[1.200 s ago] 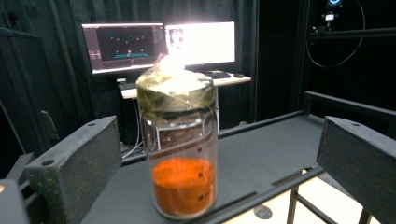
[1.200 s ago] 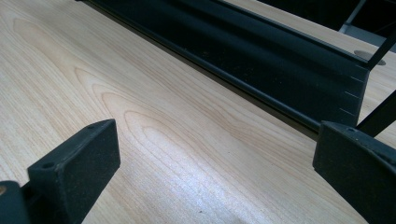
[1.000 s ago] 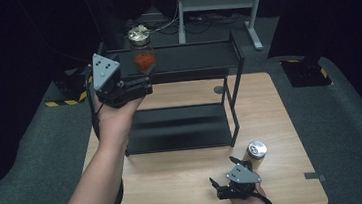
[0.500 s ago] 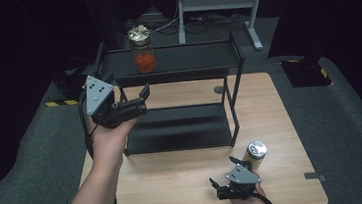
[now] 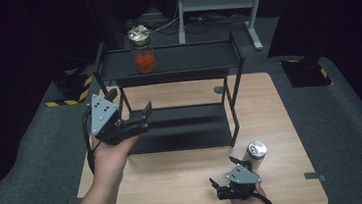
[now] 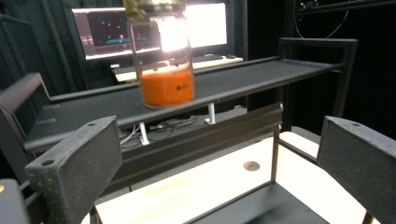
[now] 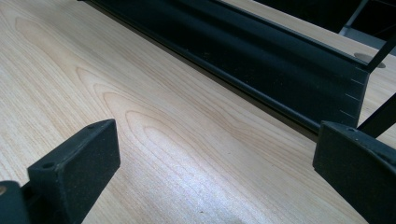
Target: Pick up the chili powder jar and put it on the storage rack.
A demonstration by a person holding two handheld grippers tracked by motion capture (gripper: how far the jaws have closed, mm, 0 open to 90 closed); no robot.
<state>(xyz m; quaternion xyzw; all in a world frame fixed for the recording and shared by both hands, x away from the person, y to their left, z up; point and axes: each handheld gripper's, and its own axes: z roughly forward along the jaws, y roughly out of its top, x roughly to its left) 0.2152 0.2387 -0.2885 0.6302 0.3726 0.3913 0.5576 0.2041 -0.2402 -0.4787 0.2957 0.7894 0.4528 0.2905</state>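
Orange paste fills the lower part of the one glass jar [image 5: 142,49], which stands upright on the top shelf of the black rack [image 5: 185,59], near its left end. You hold your left gripper [image 5: 143,116] beside the rack's left legs, jaws spread wide and empty, aimed at the jar above. Your right gripper [image 5: 222,177] rests low over the wooden counter [image 5: 176,183], jaws also wide apart, gripping nothing. One metal can [image 5: 256,153] stands just beside it. Count: one jar, one can, one two-shelf rack.
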